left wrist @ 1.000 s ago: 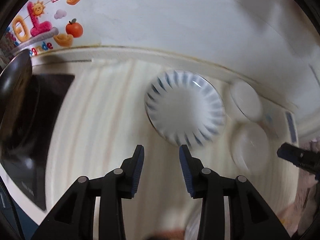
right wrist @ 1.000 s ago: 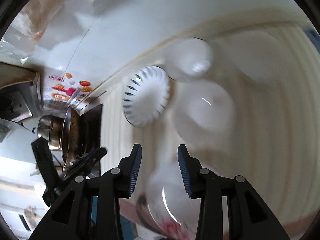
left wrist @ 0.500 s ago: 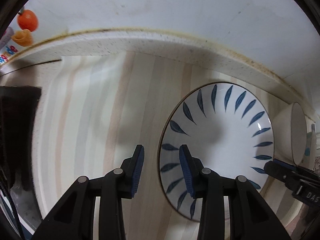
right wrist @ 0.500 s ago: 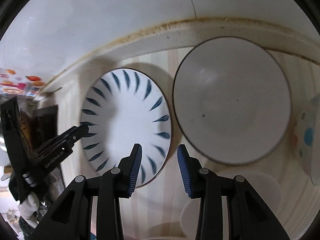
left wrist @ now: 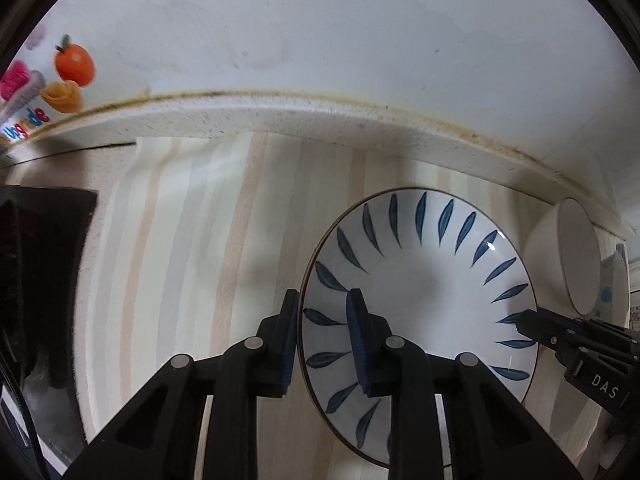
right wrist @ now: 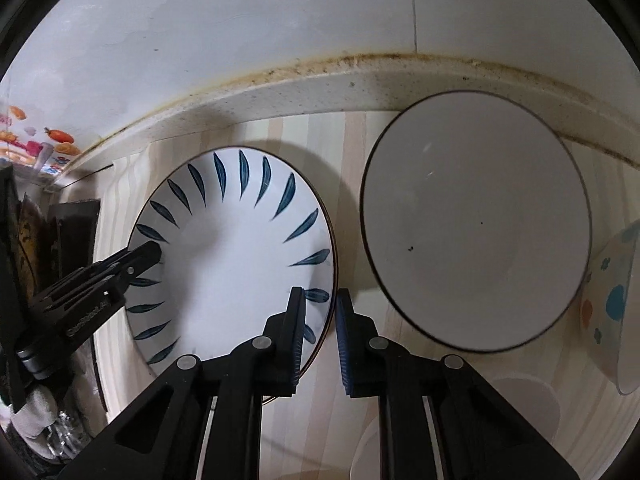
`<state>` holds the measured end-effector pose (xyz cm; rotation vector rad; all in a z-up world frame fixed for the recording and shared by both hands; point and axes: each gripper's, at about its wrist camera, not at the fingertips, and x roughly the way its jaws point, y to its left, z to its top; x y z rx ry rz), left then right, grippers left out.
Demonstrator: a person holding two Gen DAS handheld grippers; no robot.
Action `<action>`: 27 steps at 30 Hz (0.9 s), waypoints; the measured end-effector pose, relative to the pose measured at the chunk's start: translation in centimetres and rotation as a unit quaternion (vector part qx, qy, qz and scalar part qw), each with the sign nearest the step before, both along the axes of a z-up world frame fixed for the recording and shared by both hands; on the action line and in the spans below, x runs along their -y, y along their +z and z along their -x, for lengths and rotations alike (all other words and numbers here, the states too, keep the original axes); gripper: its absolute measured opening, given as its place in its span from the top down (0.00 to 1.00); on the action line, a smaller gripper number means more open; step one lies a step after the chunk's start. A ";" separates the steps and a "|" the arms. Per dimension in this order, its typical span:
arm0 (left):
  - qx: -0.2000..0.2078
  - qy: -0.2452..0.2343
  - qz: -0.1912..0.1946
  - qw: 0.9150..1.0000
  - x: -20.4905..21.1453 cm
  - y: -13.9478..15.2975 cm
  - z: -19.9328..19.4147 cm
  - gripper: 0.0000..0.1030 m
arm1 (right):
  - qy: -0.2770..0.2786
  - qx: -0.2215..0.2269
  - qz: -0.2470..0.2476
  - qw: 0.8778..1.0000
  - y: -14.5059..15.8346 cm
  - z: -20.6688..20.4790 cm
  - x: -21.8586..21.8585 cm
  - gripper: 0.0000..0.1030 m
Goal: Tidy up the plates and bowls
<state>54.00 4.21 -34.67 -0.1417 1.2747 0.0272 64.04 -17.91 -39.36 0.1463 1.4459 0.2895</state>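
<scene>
Here both tools [left wrist: 322,322] [right wrist: 320,322] clamp plate [left wrist: 420,280] rim.

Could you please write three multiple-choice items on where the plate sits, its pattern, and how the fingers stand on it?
1. The leaf-pattern plate lies where relative to the plain white bowl in the right wrist view?
A. To its left
B. Stacked inside it
C. To its right

2. The leaf marks on the plate are:
A. Red
B. Dark blue
C. Green

3. The left gripper and right gripper are:
A. Both clear of the plate
B. Only the left on it
C. Each closed on an opposite rim

Answers:
1 A, the plate and bowl sit side by side on the counter.
2 B, blue strokes ring the rim.
3 C, each pair of fingers straddles a rim, having just closed.
</scene>
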 end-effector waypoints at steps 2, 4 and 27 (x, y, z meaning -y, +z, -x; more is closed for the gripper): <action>0.009 0.002 0.001 1.000 0.1 1.0 0.6 0.79 | 0.004 0.003 -0.005 1.000 0.6 0.5 0.0 0.84; 0.021 0.004 0.003 1.000 -0.2 2.2 1.5 0.79 | 0.005 0.008 -0.011 1.000 1.3 1.2 0.1 0.84; 0.073 -0.039 0.050 0.995 7.1 11.4 16.7 0.79 | -0.038 0.078 -0.047 0.995 13.1 20.1 9.0 0.84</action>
